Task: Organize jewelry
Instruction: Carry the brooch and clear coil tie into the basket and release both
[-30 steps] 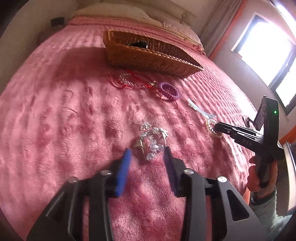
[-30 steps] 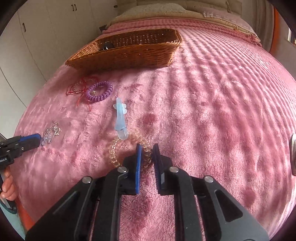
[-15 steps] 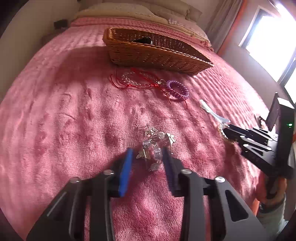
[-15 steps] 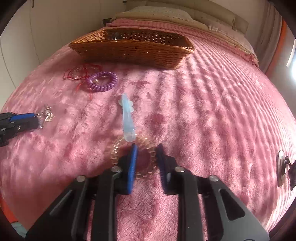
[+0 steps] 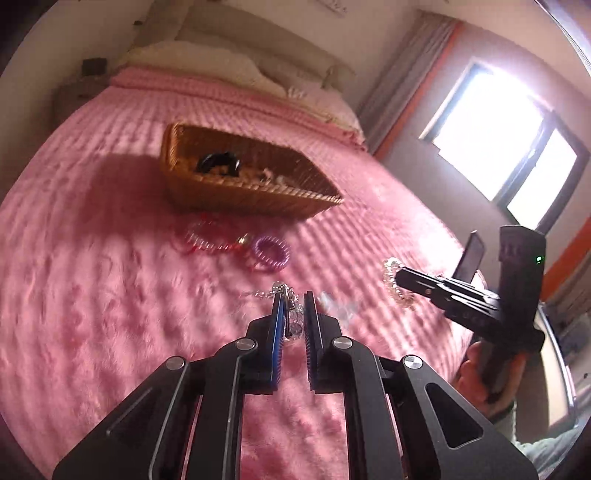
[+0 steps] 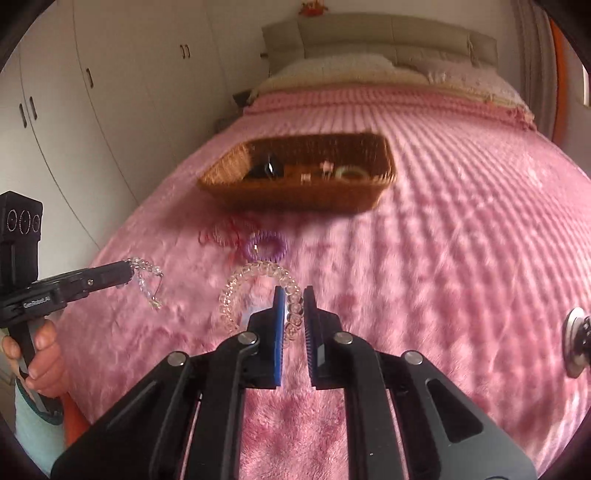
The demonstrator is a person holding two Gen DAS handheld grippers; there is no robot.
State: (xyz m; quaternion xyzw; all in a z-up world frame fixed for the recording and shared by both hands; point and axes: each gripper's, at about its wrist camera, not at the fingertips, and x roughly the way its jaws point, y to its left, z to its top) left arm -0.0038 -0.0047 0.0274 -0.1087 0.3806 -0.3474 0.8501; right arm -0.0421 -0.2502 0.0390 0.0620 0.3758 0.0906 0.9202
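We are gripping a crystal bead bracelet (image 5: 291, 314) in the left gripper (image 5: 294, 306), whose jaws have just been closing on it, and it is hanging clear of the pink bedspread (image 5: 92, 295). We are clamping the right gripper (image 6: 293, 306) on a clear spiral hair tie (image 6: 240, 291), also off the bed. The wicker basket (image 6: 295, 192) is sitting beyond, with a purple spiral hair tie (image 6: 266, 246) and a red-string bracelet (image 6: 221, 234) lying just before it.

Pink ribbed bedspread (image 6: 461, 192), beige padded headboard (image 6: 388, 33), pale pillows (image 5: 192, 59), white wardrobe doors (image 6: 92, 92), bright sunlit window (image 5: 509, 147), orange-trimmed wall.
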